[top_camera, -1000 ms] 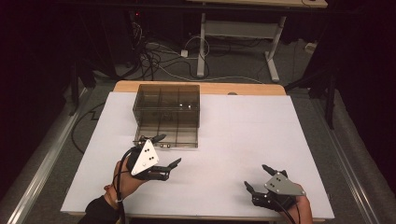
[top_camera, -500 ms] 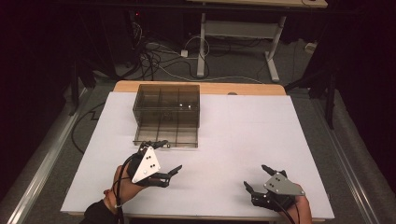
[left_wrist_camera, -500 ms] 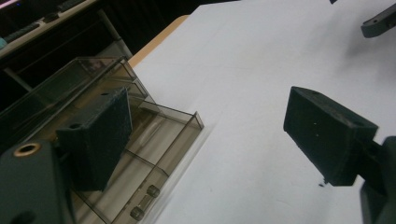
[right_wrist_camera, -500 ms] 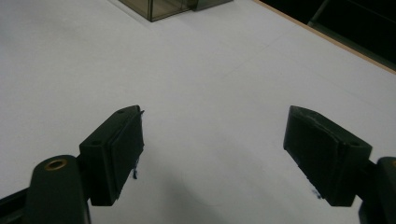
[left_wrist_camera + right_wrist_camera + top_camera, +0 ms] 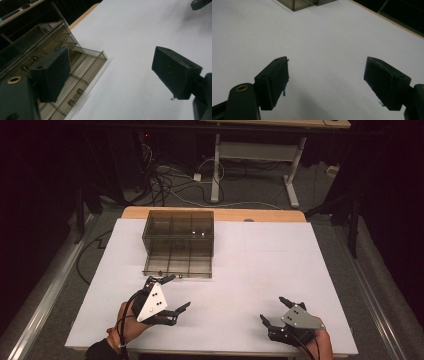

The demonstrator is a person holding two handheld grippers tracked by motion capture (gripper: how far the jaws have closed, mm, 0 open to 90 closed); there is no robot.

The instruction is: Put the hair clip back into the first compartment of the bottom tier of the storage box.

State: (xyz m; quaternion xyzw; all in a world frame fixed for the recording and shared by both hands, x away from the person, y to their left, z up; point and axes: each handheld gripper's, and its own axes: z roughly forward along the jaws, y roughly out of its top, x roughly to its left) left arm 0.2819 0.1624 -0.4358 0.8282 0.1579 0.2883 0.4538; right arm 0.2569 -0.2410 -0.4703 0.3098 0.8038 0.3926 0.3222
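A smoky clear compartment box (image 5: pixel 177 235) stands at the table's back left, and its lid (image 5: pixel 177 268) lies flat in front of it. My left gripper (image 5: pixel 180 291) hovers open just in front of that lid, tilted, with nothing between its jaws. In the left gripper view the gripper (image 5: pixel 112 72) looks past the box (image 5: pixel 50 57), where small metal cylinders (image 5: pixel 76 95) lie in a compartment. My right gripper (image 5: pixel 271 308) rests open near the front right edge. In its own view the gripper (image 5: pixel 325 80) is over bare white table.
The white table top (image 5: pixel 260 265) has a wooden strip (image 5: pixel 225 214) along its far edge. Cables and a desk frame (image 5: pixel 250 175) lie on the floor beyond. The box's corner (image 5: pixel 299 3) and the other gripper's tip (image 5: pixel 200 3) show far off.
My left gripper has drawn back a little from the box toward the near edge. The right gripper has stayed put.
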